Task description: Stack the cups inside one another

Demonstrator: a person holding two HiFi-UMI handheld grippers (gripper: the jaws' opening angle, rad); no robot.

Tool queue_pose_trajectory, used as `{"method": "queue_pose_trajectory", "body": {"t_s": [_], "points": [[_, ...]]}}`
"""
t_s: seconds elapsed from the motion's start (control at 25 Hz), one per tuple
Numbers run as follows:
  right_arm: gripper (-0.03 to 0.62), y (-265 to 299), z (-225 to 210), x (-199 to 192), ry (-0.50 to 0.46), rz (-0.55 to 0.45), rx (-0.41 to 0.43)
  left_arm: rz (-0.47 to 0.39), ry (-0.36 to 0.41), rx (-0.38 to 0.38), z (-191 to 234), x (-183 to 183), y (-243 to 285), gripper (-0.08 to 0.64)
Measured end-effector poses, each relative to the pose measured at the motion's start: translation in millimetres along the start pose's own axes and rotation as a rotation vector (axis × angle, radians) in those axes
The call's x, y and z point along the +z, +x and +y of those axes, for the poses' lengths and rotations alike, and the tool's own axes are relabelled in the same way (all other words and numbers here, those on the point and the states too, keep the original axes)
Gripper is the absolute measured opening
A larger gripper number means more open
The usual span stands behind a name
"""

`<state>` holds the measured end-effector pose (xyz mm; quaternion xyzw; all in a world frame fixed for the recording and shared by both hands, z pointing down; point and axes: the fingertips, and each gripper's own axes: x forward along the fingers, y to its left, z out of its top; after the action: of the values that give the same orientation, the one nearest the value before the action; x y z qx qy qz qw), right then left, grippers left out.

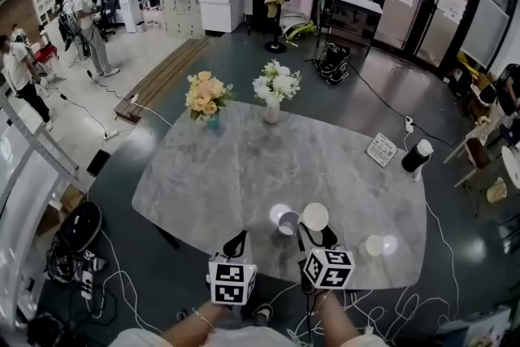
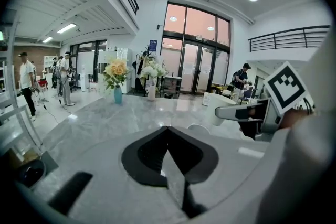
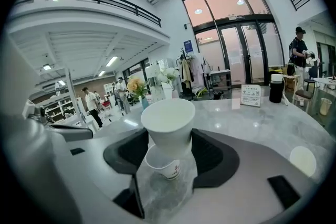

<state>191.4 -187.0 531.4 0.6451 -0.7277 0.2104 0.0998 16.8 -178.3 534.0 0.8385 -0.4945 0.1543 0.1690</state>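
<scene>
Cup (image 3: 168,120) clamped in right hand-held gripper (image 3: 168,139), near 2nd cup (image 3: 167,166).

Grey marble table (image 1: 227,166), flower vases (image 1: 271,111), cups (image 1: 288,223)

Grey marble table (image 1: 244,166) on dark floor (image 1: 390,85) — glass doors (image 2: 197,68) behind.

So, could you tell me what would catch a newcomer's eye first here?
The white paper cup clamped in the right gripper, right by a second cup near the marble table's front edge. Next, two vases at the far edge: peach flowers left, white flowers right.
</scene>
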Motion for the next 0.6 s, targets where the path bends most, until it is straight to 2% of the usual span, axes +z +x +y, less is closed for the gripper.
{"method": "queue_pose_trajectory", "body": {"t_s": [0.24, 0.6], "points": [[0.238, 9, 21, -11, -0.025, 0.024, 0.046, 0.006, -0.024, 0.034, 12, -11, -9, -0.005], [0.238, 27, 34, -23, -0.036, 0.063, 0.060, 0.018, -0.064, 0.055, 32, -14, -7, -0.005]]}}
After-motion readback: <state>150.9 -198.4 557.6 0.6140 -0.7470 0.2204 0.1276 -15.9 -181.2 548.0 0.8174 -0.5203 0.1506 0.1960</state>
